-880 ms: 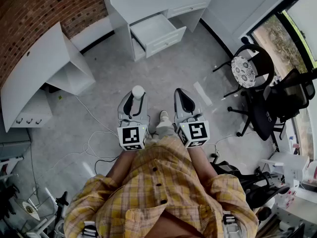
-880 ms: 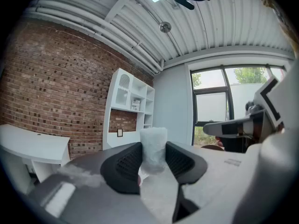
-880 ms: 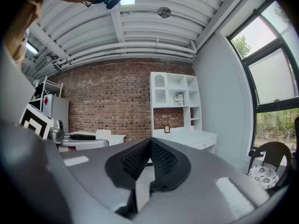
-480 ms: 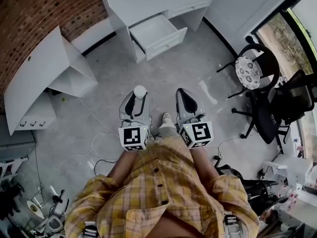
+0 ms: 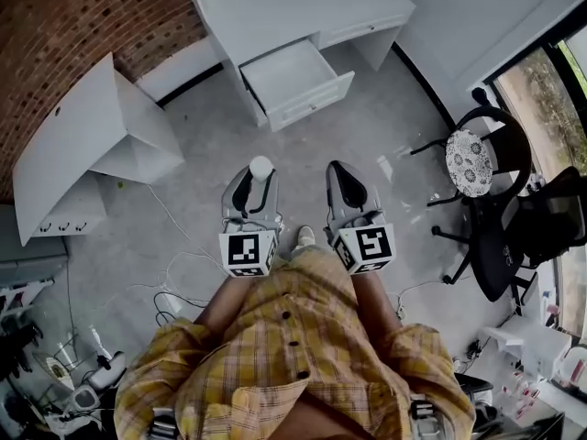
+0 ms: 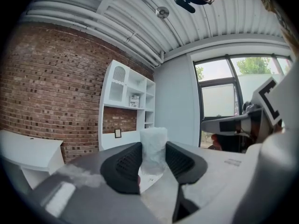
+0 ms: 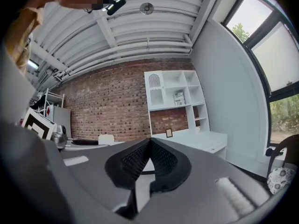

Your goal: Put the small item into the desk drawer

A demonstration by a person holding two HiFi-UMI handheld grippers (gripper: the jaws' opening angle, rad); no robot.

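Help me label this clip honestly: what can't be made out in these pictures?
The small item: left gripper view, lower end hidden between the jaws; what it is remains unclear.
The drawer: head view, rear hidden under the desk top.
The shelf unit: left gripper view, contents too small to identify.

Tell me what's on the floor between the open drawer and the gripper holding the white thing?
Nothing. The head view shows only bare grey floor between the open drawer and the left gripper holding the small item.

The brick wall [image 5: 83,16] looks rough, the white desk [image 5: 293,3] matt, the small item [image 6: 153,143] frosted.
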